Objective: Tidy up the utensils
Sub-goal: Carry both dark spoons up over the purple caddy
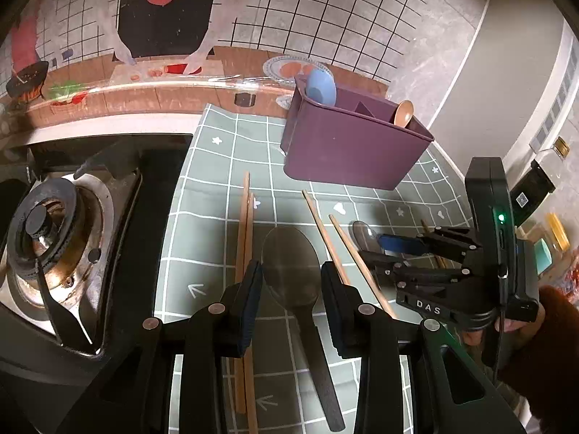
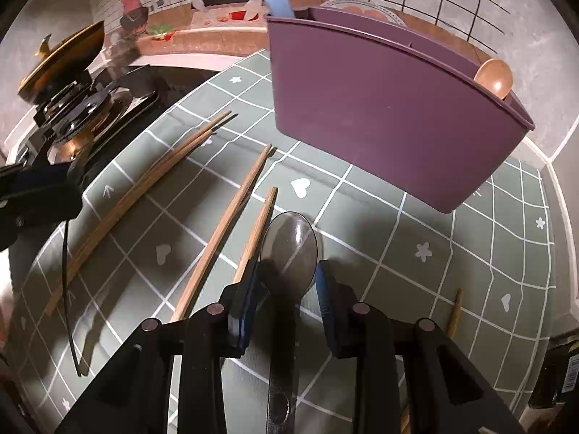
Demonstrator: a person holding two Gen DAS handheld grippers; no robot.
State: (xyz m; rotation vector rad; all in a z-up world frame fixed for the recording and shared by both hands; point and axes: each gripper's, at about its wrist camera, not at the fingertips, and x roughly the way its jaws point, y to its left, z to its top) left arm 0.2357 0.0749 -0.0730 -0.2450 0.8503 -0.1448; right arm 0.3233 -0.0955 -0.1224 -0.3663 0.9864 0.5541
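My left gripper (image 1: 291, 275) is shut on the bowl of a dark translucent spoon (image 1: 289, 253), held above the green checked mat (image 1: 217, 181) with its handle trailing back toward the camera. My right gripper (image 2: 286, 275) stands open, with a clear grey spoon (image 2: 291, 242) lying on the mat between its fingers. Beyond both stands the purple caddy (image 1: 354, 144) (image 2: 391, 123), with a blue spoon (image 1: 320, 86) and a wooden spoon (image 1: 403, 114) standing in it. A chopstick pair (image 1: 245, 224) and two single chopsticks (image 2: 231, 224) (image 2: 258, 228) lie on the mat.
A gas stove (image 1: 54, 235) borders the mat on the left, with a gold lid (image 2: 61, 58) behind it. Another chopstick (image 2: 455, 311) lies at the mat's right. Jars and bottles (image 1: 553, 152) stand along the right wall. A tiled wall rises behind the caddy.
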